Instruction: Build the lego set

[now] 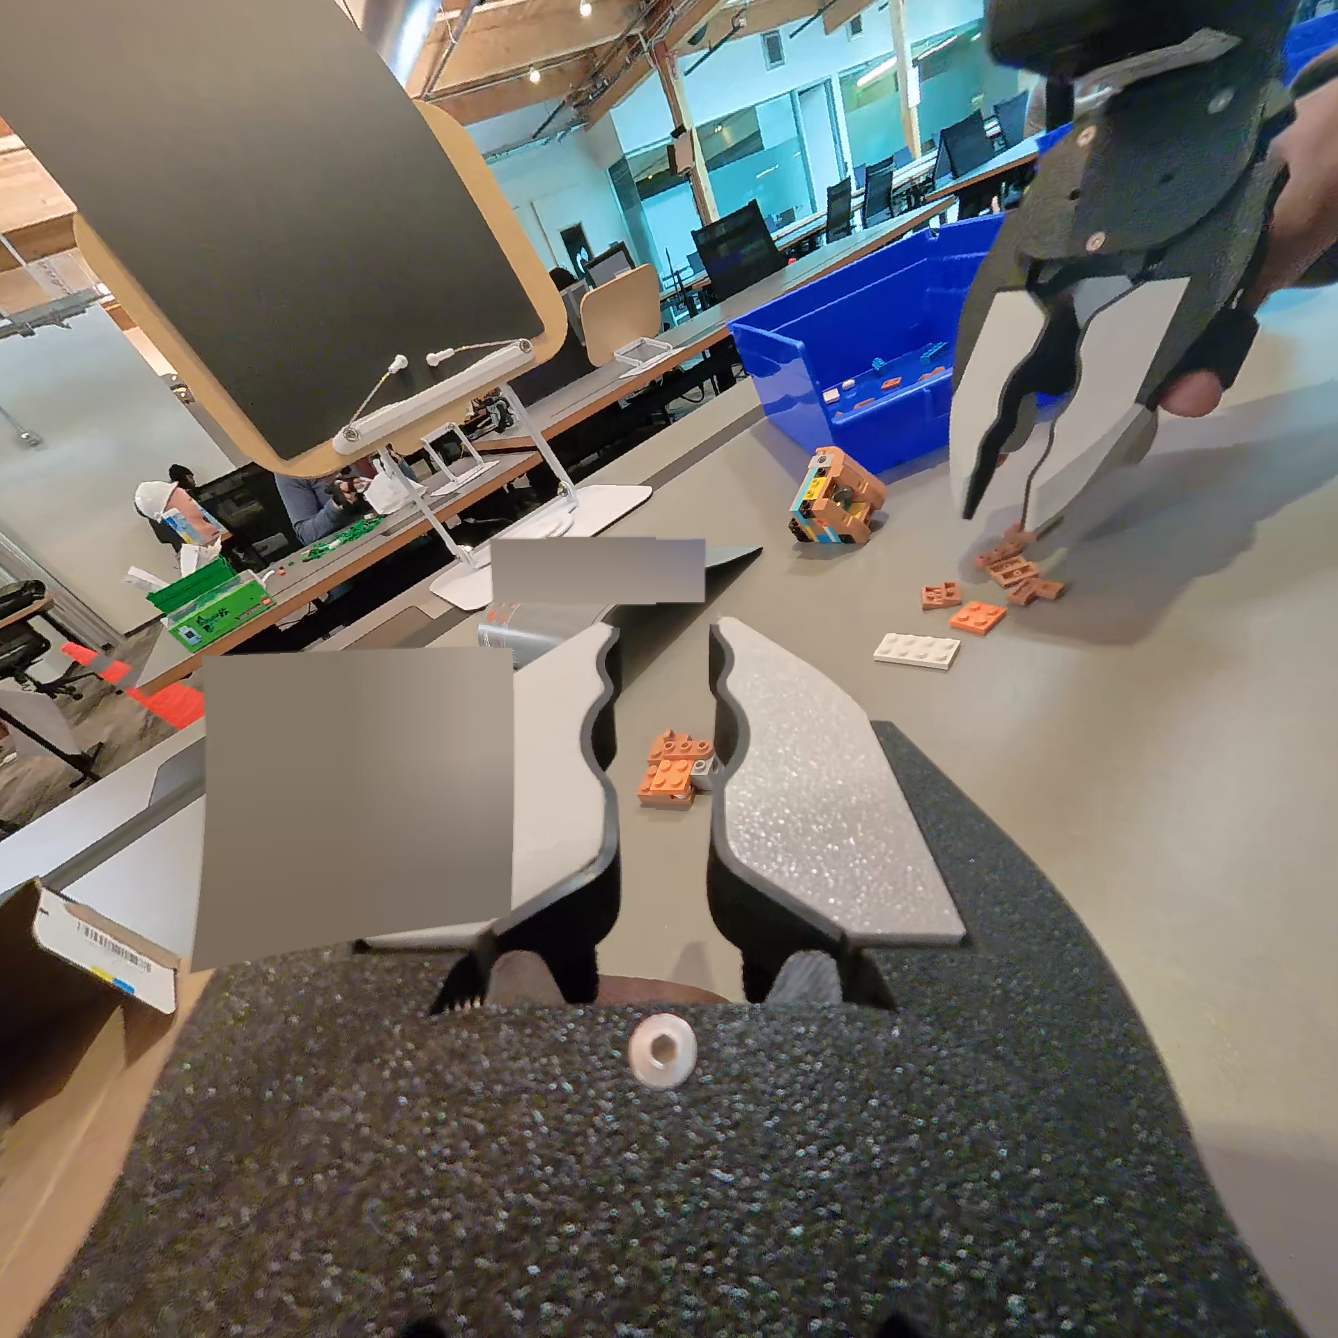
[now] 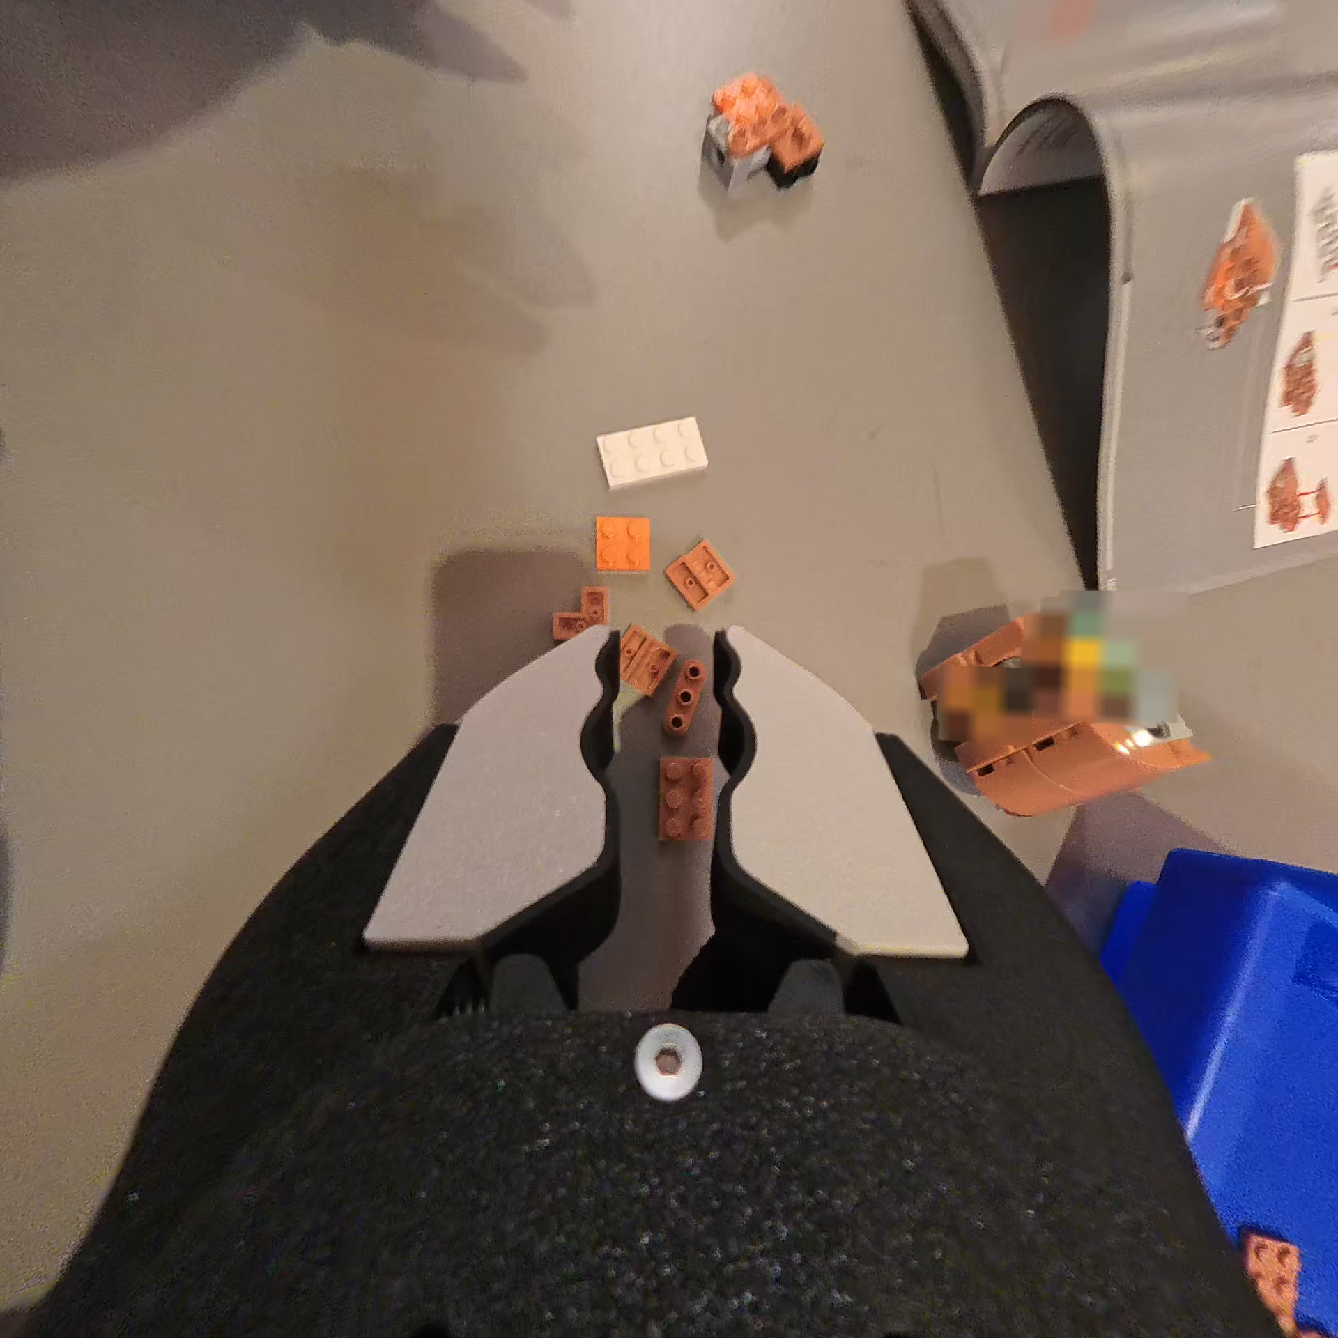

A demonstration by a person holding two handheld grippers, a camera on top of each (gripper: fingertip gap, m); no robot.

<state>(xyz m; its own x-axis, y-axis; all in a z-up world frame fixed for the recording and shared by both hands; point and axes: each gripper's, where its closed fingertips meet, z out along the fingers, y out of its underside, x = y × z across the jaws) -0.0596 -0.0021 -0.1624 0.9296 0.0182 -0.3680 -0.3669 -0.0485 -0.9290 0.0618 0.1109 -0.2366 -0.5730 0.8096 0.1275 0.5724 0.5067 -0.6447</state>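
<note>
My left gripper (image 1: 665, 637) is open and empty, held low over the grey table. A small orange and grey brick assembly (image 1: 677, 767) lies on the table in the gap between its fingers. My right gripper (image 2: 666, 633) is open and points down at a pile of brown pieces. A brown 2x3 plate (image 2: 684, 798), a brown 1x3 plate (image 2: 686, 696) and a brown tile (image 2: 644, 659) lie between its fingers. The right gripper also shows in the left wrist view (image 1: 1006, 507), over the brown pile (image 1: 1017, 572). The small assembly shows far off in the right wrist view (image 2: 760, 130).
A white 2x4 plate (image 2: 651, 450), an orange 2x2 plate (image 2: 623, 543) and brown pieces (image 2: 699, 574) lie beyond the pile. A partly built brown model (image 1: 836, 507) and a blue bin (image 1: 854, 384) are at the right. An open instruction booklet (image 2: 1296, 362) lies nearby. A tablet on a stand (image 1: 289, 217) is at the left. My right fingertips sit around 20 centimetres from my left ones.
</note>
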